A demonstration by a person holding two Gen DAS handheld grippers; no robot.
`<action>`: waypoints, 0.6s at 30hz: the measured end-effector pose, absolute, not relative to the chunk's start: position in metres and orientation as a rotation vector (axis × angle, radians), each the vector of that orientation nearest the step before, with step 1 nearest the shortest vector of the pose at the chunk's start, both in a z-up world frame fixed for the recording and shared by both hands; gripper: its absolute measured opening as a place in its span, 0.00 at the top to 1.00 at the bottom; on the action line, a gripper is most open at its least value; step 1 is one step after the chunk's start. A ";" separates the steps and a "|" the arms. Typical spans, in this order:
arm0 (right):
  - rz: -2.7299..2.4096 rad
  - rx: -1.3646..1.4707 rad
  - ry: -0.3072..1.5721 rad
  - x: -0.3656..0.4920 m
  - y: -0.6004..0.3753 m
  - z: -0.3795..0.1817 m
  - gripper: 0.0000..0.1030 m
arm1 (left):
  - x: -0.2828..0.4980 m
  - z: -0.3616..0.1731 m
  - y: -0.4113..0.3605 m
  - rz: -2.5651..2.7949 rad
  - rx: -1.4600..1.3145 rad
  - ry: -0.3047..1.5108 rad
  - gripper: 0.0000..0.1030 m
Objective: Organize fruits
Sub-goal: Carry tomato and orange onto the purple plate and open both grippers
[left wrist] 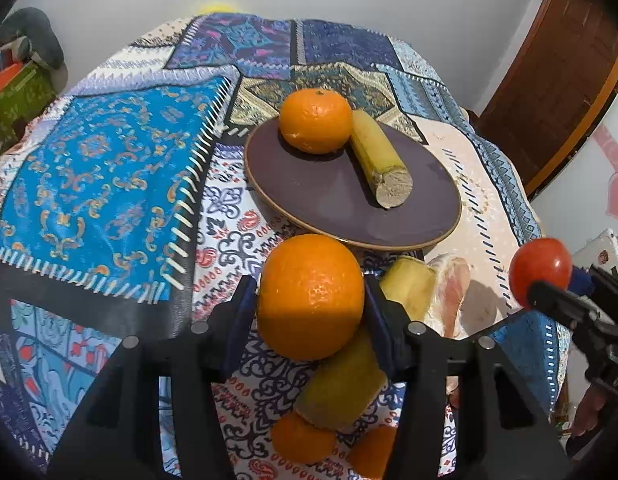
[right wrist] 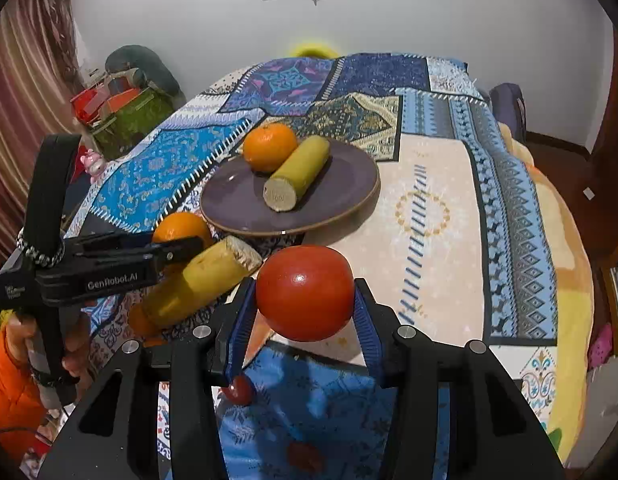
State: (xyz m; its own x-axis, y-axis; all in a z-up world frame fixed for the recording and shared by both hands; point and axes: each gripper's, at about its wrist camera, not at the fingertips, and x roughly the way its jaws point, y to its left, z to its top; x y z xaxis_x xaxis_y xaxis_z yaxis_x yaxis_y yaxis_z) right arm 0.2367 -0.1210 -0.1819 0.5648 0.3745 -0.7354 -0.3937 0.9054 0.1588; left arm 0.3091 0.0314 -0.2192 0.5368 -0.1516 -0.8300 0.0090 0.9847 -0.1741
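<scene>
A dark purple plate (left wrist: 341, 208) (right wrist: 237, 204) lies on the patterned tablecloth and holds an orange (left wrist: 315, 120) (right wrist: 269, 146) and a yellow cut stalk piece (left wrist: 383, 160) (right wrist: 299, 172). My left gripper (left wrist: 311, 300) is shut on a second orange (left wrist: 309, 292) (right wrist: 181, 228), held above the cloth just in front of the plate. My right gripper (right wrist: 305, 300) is shut on a red tomato (right wrist: 305, 292) (left wrist: 541, 270), held to the right of the left gripper. Another yellow stalk piece (left wrist: 341, 384) (right wrist: 201, 280) lies below the held orange.
Two more oranges (left wrist: 303, 438) lie on the cloth under the left gripper. A peeled pinkish fruit piece (left wrist: 449, 292) lies in front of the plate. Two small red tomatoes (right wrist: 239, 390) lie under the right gripper. Boxes and clutter (right wrist: 121, 116) stand beyond the table's left edge.
</scene>
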 end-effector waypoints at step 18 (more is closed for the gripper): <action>0.418 -0.064 0.755 0.285 -0.115 -0.154 0.57 | 0.337 -0.165 0.036 -0.110 -0.148 0.852 0.49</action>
State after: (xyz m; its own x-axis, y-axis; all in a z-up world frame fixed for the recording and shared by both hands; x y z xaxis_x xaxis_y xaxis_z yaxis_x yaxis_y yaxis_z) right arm 0.2850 -0.1147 -0.1542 0.6501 0.3451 -0.6769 -0.3908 0.9159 0.0917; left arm 0.3374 0.0355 -0.1649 0.6536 -0.1554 -0.7407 0.0372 0.9841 -0.1737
